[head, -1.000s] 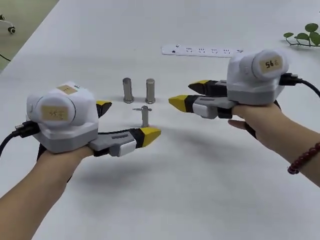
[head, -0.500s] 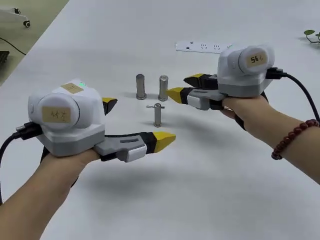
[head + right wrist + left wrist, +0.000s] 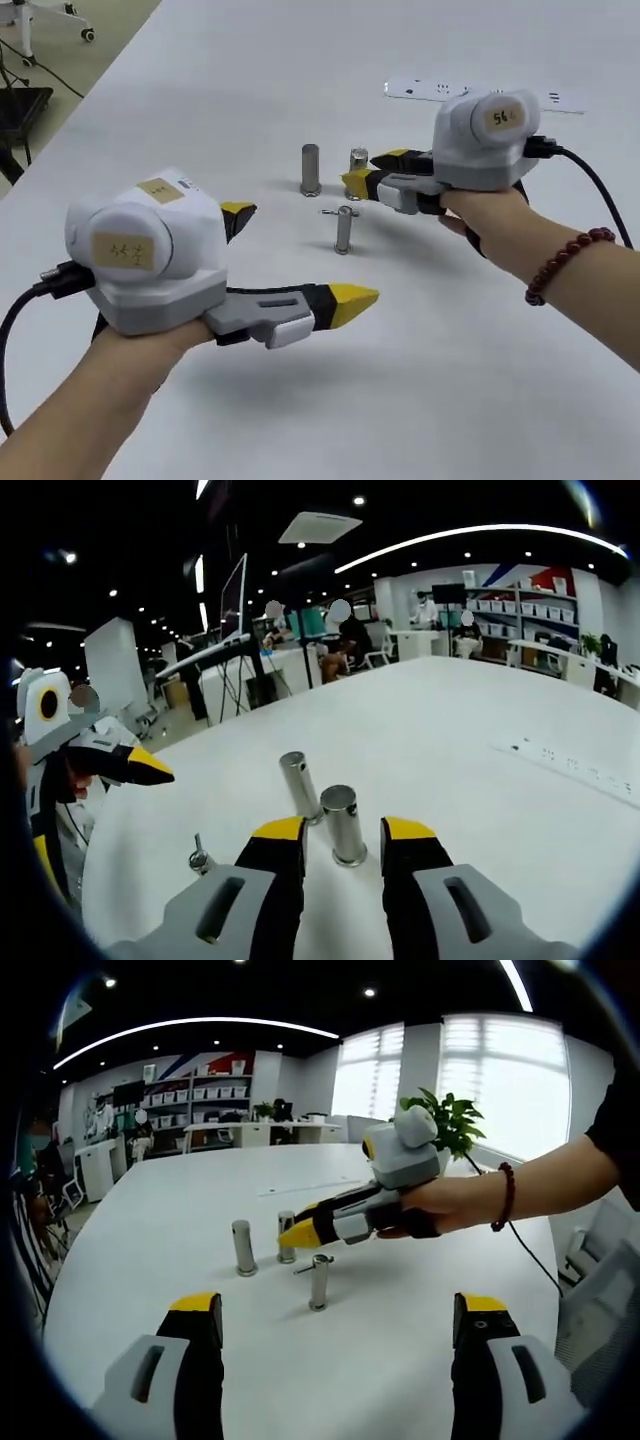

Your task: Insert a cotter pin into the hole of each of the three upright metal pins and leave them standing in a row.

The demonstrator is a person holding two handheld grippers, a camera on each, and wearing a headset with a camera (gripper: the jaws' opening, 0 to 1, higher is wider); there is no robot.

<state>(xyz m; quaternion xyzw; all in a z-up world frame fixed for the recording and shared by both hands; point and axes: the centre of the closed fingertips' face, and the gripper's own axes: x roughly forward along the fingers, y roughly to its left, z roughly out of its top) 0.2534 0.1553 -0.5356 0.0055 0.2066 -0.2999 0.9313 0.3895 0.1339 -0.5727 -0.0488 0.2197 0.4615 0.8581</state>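
Three upright metal pins stand on the white table (image 3: pixel 440 340). The back left pin (image 3: pixel 310 169) (image 3: pixel 243 1247) (image 3: pixel 297 783) is bare. The front pin (image 3: pixel 344 228) (image 3: pixel 319 1281) has a cotter pin (image 3: pixel 331 212) through its top. My right gripper (image 3: pixel 372 170) (image 3: pixel 343 832) is open with its jaws on either side of the back right pin (image 3: pixel 358 158) (image 3: pixel 342 824) (image 3: pixel 286 1237), a gap showing on both sides. My left gripper (image 3: pixel 297 253) (image 3: pixel 338 1305) hangs wide open to the front left, holding nothing, well short of the pins.
A white power strip (image 3: pixel 430 90) (image 3: pixel 580 760) lies at the back of the table. The table's left edge runs past a chair base (image 3: pixel 50 15) on the floor. A potted plant (image 3: pixel 440 1120) stands behind the right hand.
My right gripper has moved left and forward to the back right pin, so its jaws now straddle it. The left gripper has stayed wide open; the head camera has shifted.
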